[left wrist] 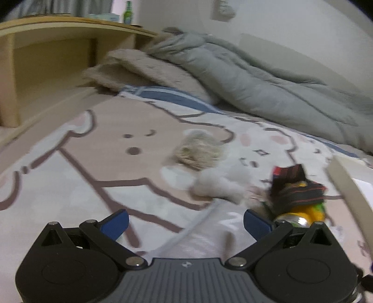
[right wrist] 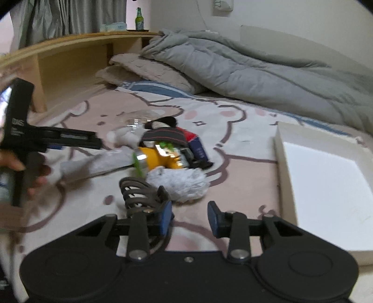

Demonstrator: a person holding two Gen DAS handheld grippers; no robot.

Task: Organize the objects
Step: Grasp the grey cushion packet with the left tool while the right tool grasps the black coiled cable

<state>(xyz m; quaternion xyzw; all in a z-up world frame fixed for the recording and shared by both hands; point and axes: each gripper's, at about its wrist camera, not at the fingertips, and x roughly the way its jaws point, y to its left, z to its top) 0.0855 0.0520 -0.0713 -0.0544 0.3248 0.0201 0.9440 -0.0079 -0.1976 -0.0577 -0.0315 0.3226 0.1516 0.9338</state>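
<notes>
A pile of small objects lies on the cartoon-print bed sheet (right wrist: 244, 177): a yellow can (right wrist: 160, 158), a dark striped cloth (right wrist: 163, 136), a grey fluffy item (right wrist: 179, 184), a dark spiral hair claw (right wrist: 137, 195) and a white plush (right wrist: 126, 137). My right gripper (right wrist: 190, 218) is open and empty just in front of the fluffy item, its left finger beside the claw. My left gripper (left wrist: 186, 221) is open and empty above the sheet; the can (left wrist: 300, 216) and striped cloth (left wrist: 296, 188) lie by its right finger. It also shows in the right wrist view (right wrist: 77, 139).
A white open box (right wrist: 326, 186) sits on the bed at the right. A grey duvet (right wrist: 244, 67) and beige pillows (right wrist: 149, 70) lie at the back. A wooden headboard shelf (right wrist: 70, 56) carries a green bottle (right wrist: 139, 19). A beige fuzzy item (left wrist: 198, 149) lies mid-sheet.
</notes>
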